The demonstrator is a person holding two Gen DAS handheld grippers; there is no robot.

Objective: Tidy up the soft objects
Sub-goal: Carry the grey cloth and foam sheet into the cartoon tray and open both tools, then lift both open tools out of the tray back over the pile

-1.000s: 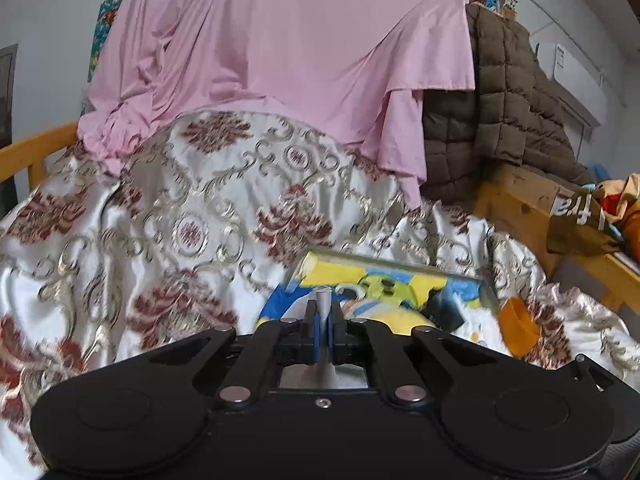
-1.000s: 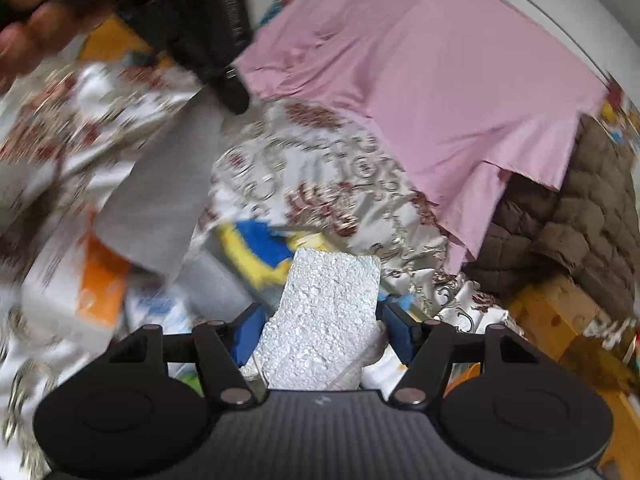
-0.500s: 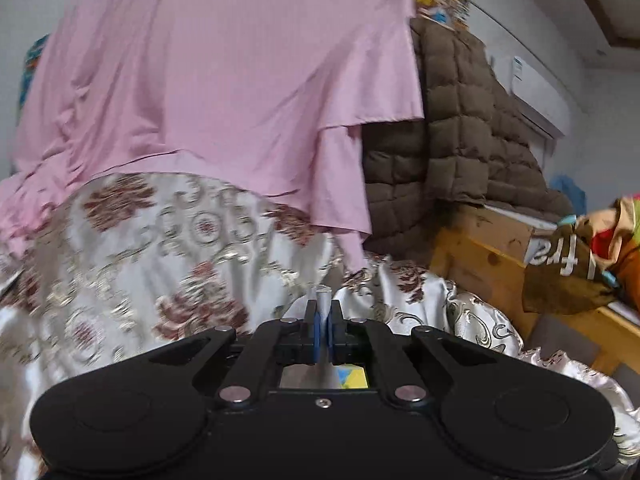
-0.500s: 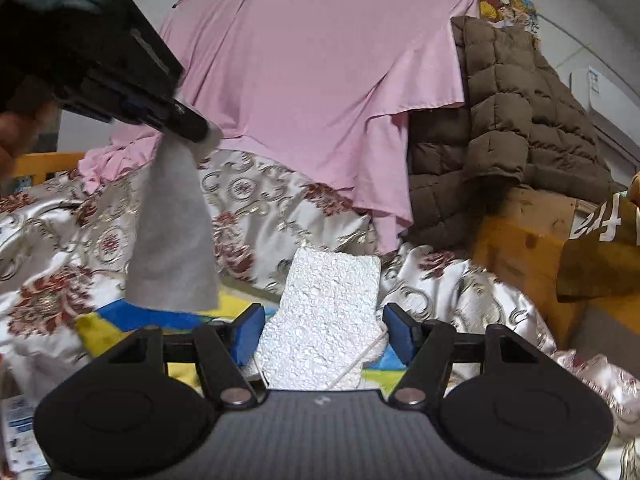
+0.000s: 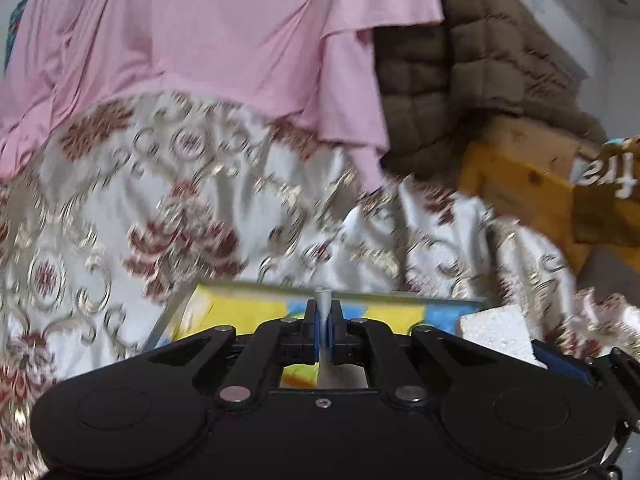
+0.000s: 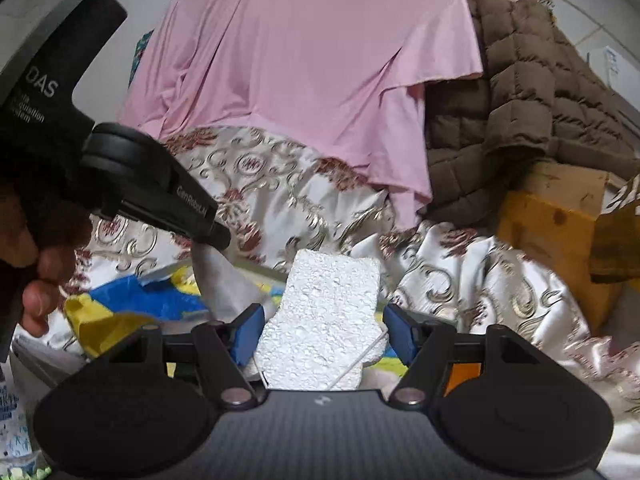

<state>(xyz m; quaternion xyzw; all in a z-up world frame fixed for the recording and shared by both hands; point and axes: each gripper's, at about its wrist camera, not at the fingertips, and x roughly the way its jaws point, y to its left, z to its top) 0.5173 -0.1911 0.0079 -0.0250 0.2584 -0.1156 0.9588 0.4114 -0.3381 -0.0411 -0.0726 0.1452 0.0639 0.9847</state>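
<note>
My left gripper (image 5: 323, 320) is shut on a thin grey cloth (image 5: 322, 304), whose edge sticks up between the blue pads. In the right wrist view the left gripper (image 6: 218, 238) shows at left with the grey cloth (image 6: 224, 280) hanging below it. My right gripper (image 6: 324, 328) holds a white foam block (image 6: 328, 316) between its blue pads; the block also shows in the left wrist view (image 5: 496, 332). Both hover above a yellow and blue box (image 5: 248, 308), also seen in the right wrist view (image 6: 132, 308), on the floral bedspread (image 5: 200, 208).
A pink sheet (image 6: 320, 60) drapes over the back. A brown quilted blanket (image 6: 520, 100) lies over a wooden bed frame (image 6: 548, 224) at right. An orange object (image 6: 464, 372) sits under my right gripper. A printed packet (image 6: 12, 412) lies at lower left.
My left gripper has dipped down, bringing the box back into its view. The two grippers have come closer together, and the hanging grey cloth has dropped lower toward the box.
</note>
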